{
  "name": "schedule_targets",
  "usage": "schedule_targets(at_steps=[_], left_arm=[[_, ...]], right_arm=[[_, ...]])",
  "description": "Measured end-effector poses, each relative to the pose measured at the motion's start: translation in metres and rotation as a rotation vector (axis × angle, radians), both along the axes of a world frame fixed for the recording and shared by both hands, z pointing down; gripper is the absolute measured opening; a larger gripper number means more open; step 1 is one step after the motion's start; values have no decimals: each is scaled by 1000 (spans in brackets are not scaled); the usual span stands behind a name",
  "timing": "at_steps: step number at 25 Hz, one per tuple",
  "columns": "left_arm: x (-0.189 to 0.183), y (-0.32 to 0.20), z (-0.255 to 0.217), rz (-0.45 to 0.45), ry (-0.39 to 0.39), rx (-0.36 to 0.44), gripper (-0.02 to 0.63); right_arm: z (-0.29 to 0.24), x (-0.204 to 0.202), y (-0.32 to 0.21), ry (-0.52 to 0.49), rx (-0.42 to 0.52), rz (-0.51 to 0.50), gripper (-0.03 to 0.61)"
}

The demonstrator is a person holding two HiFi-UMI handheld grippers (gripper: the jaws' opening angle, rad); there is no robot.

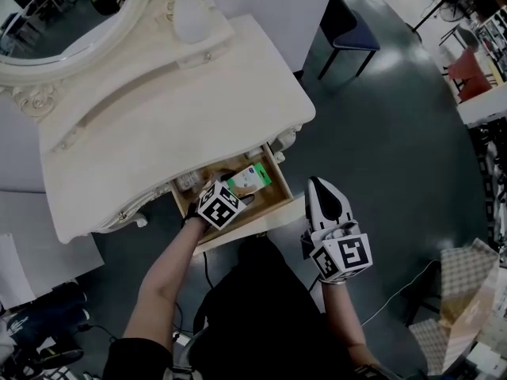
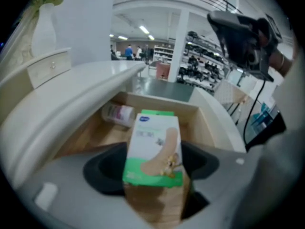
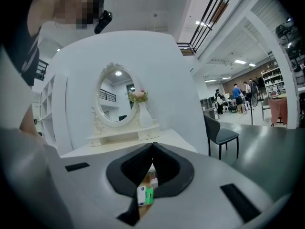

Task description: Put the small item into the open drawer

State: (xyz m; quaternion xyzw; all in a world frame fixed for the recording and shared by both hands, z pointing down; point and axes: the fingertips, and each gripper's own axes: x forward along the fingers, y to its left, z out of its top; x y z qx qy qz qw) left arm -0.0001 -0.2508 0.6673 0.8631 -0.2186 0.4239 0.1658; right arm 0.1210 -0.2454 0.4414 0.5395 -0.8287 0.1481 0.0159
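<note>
A small white-and-green plaster box (image 1: 252, 179) (image 2: 153, 149) sits between the jaws of my left gripper (image 1: 236, 191) (image 2: 155, 147), which is shut on it. The box hangs just over the wooden floor of the open drawer (image 1: 279, 174) (image 2: 209, 128) of the white dressing table (image 1: 158, 125). A small bottle (image 2: 118, 114) lies at the drawer's back left. My right gripper (image 1: 317, 187) (image 3: 152, 144) is shut and empty, to the right of the drawer front and pointing at the table. Through its jaws the box (image 3: 145, 195) shows in the drawer.
An oval mirror (image 1: 55, 30) (image 3: 114, 97) and a white vase (image 1: 190, 14) (image 3: 142, 113) stand on the table's raised back shelf. A dark chair (image 1: 348, 30) (image 3: 221, 137) stands to the right of the table. A cable (image 1: 396, 291) trails on the floor.
</note>
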Motion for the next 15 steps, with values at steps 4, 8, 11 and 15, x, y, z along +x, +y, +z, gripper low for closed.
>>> schedule_targets(at_steps=[4, 8, 11, 15], left_arm=[[4, 2, 16, 36, -40, -11, 359], [4, 6, 30, 58, -73, -33, 359], [2, 8, 38, 73, -98, -41, 359], [1, 10, 49, 84, -120, -57, 359]], right_arm=[[2, -2, -1, 1, -4, -2, -3], [3, -4, -1, -1, -9, -7, -3], [4, -5, -2, 1, -13, -7, -3], [5, -3, -2, 4, -16, -6, -3]])
